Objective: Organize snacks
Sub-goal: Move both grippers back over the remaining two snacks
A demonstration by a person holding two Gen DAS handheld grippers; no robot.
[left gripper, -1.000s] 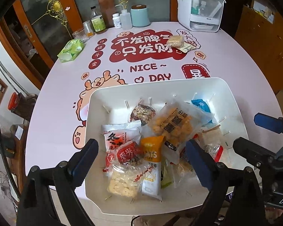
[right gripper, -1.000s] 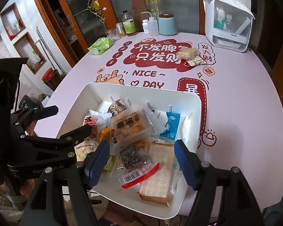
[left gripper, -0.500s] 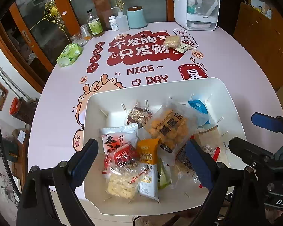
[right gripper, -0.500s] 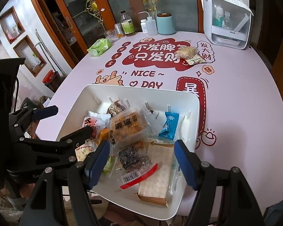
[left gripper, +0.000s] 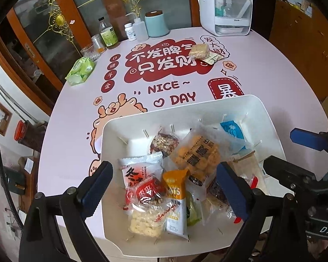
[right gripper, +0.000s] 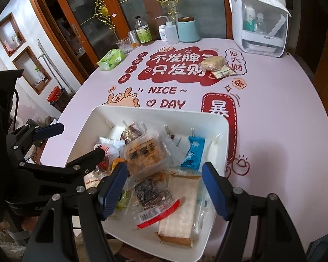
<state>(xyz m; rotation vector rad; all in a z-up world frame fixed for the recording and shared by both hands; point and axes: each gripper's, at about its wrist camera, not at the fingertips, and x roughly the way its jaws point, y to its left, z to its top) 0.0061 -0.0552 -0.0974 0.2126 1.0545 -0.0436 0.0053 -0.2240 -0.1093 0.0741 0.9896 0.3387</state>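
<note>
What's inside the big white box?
The white box holds a pile of wrapped snacks: a blue packet, an orange puff bag, a pale cake slice. Whatever lies underneath the pile is covered.

Both wrist fisheyes look steeply down from the table's near edge, close over the white bin (left gripper: 271, 118) of snacks, facing the far edge. Left view sits over the bin's left part, right view over its right (right gripper: 226, 139). Both share bin, printed tabletop (left gripper: 72, 118) and the white dispenser (right gripper: 262, 21).
</note>
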